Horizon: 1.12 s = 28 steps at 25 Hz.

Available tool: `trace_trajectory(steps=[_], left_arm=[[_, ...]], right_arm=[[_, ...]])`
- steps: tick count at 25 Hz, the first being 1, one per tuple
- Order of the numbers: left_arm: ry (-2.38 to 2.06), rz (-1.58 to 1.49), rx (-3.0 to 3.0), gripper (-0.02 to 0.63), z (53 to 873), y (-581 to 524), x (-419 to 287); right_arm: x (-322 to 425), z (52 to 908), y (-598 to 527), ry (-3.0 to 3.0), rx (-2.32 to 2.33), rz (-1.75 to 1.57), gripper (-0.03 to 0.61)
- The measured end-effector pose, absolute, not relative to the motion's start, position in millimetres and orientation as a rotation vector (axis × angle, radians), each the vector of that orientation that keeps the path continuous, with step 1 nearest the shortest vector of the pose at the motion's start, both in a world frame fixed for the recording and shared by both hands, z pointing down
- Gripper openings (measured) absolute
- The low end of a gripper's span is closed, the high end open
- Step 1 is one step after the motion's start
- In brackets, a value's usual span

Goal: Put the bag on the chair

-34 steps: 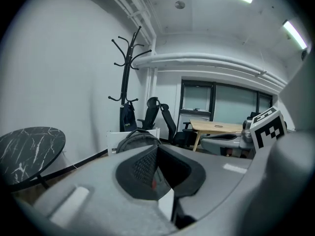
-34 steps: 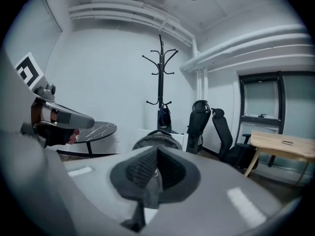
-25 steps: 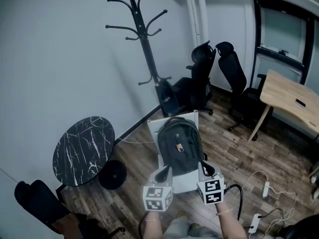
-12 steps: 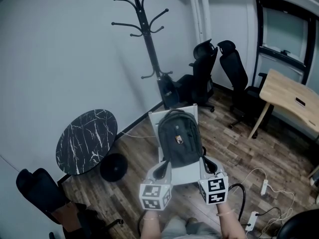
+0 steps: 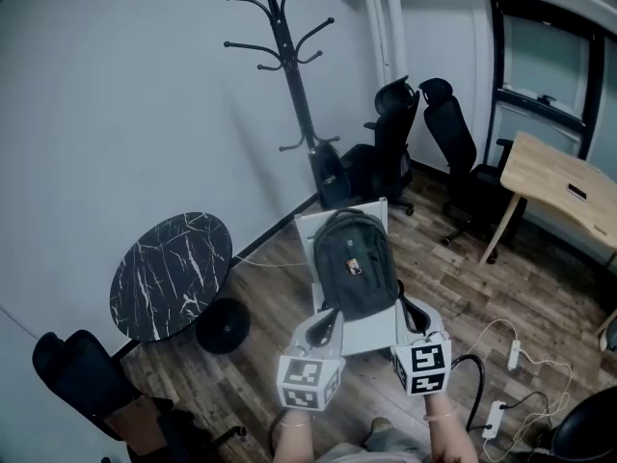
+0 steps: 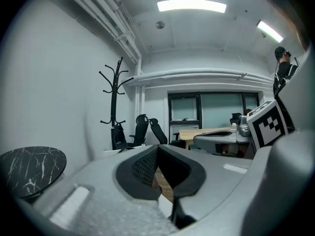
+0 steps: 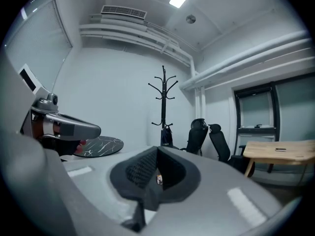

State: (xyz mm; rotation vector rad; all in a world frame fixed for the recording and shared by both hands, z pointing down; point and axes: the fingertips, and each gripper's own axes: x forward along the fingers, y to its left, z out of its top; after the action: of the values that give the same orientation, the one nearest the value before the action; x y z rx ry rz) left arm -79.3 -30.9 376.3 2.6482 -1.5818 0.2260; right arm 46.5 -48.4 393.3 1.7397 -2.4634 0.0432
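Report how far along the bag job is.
Done: the backpack sits upright on the white chair, leaning against its backrest. In hand: nothing. The left claw and right claw are both shut and empty, at the front of the seat on either side of the bag's base. Left: apparently only to pull the claws clear.
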Motion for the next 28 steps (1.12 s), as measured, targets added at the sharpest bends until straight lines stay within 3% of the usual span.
trace_trajectory(steps=[28], left_arm=[[-1.495, 0.161, 2.714, 0.01, 351.3, 21.0, -144.0]], right_arm=[[-7.0, 373.0, 15.3, -2.368, 1.824, 0.0, 0.002]])
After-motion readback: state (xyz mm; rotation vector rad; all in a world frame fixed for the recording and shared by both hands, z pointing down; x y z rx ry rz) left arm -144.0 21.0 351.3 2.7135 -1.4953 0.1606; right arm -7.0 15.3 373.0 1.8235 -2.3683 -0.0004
